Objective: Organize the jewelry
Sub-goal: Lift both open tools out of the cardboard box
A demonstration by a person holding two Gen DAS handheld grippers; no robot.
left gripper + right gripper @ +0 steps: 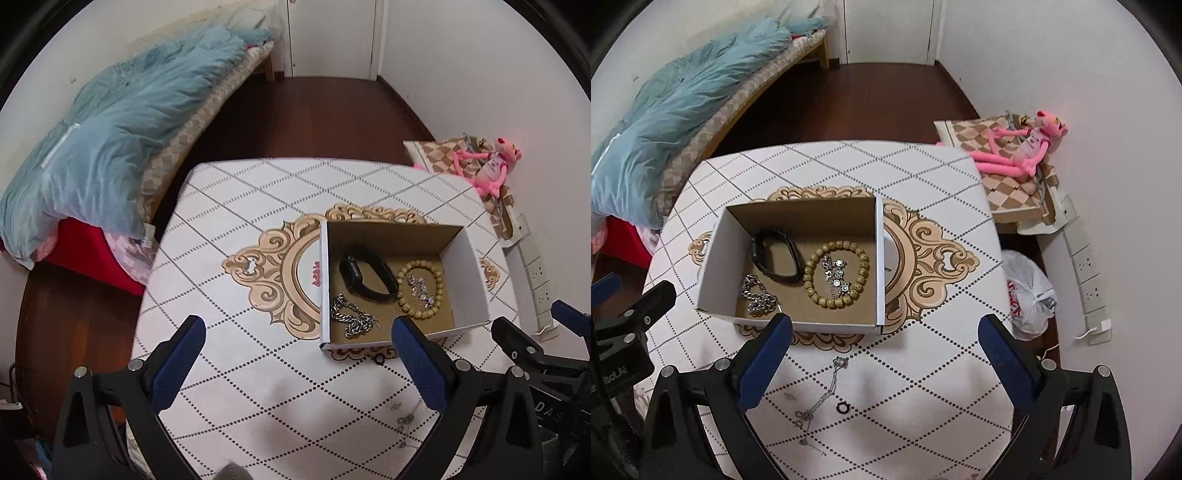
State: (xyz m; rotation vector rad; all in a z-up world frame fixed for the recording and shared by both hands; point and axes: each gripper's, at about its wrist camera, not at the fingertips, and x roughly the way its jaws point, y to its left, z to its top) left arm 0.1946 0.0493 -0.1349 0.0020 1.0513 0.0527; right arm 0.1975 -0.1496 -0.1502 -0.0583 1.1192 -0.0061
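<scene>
Your cardboard box [798,258] sits on the table [923,387], just past the tips of your right gripper [884,354], a little to its left side. It is white outside and brown inside. In it lie a black watch band [775,256], a round bracelet of tan wooden beads [836,275], a sparkly silver piece [834,273] inside that bead ring, and a chunky silver chain [759,295] in the near left corner.

Between your right jaws, on the table, lie a thin silver necklace [823,395] and a small black ring [842,408] just beside it. Both are outside the box.

Your right jaws are spread wide and hold nothing. Your left gripper [297,356] is wide apart too, with nothing in it. From the left view the box [476,273] is ahead and off to the right, with the right finger [417,362] over its near edge.

Farther off, a pink plush toy [1019,147] sits on a checked cushion [1004,184]. A blue blanket [676,122] lies on the bed far to the left. A white plastic bag [1030,295] is on the floor past the table's right side.
</scene>
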